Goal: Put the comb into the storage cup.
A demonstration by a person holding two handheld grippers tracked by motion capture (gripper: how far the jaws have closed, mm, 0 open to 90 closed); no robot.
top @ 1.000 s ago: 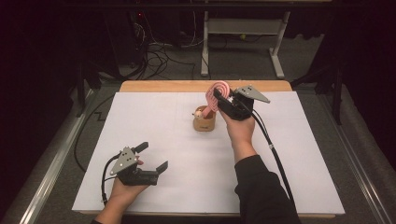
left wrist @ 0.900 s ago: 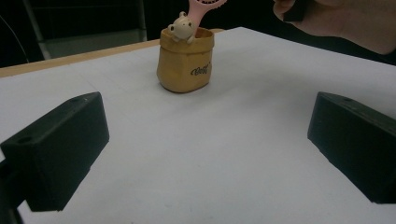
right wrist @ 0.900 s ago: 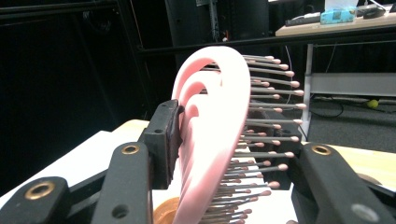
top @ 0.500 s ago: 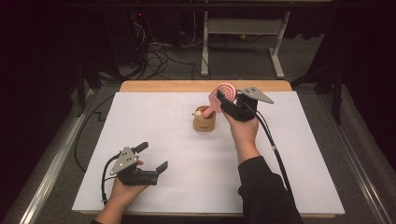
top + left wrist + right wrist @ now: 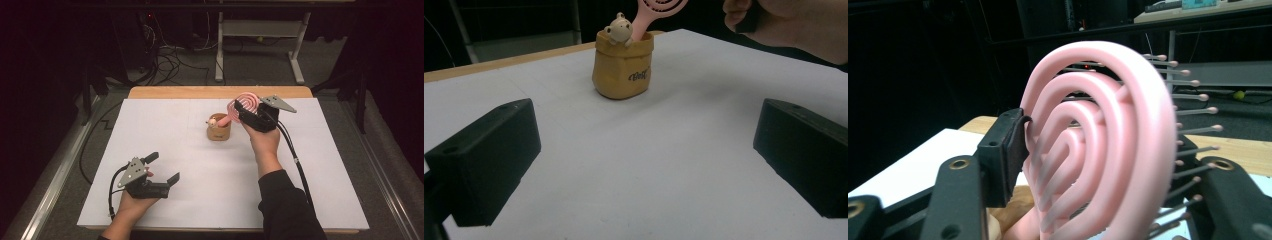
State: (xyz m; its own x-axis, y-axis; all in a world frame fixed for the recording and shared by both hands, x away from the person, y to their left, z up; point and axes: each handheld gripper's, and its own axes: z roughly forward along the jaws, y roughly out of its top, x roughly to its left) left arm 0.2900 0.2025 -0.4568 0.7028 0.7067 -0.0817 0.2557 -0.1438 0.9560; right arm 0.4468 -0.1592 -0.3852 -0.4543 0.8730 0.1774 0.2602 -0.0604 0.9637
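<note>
A white sheet-covered wooden table [image 5: 150,130] carries everything. Toward its far edge, near the middle, stands a small tan sack-shaped holder [image 5: 219,131]. The left gripper view shows what the high view leaves too small to make out: dark lettering on the holder's front and a little cream bear figure [image 5: 619,30] peeking over its rim.

A pink plastic hairbrush with a looped, open head [image 5: 244,105] stands with its handle down in the holder and leans toward the table's right side. The right gripper [image 5: 246,111] holds the brush by the head; the right gripper view shows its black jaws pressed against both sides of the pink loops, the bristles sticking out to one side.

The left gripper [image 5: 165,170] rests near the table's near left corner, its jaws spread wide with nothing between them, aimed at the holder.
</note>
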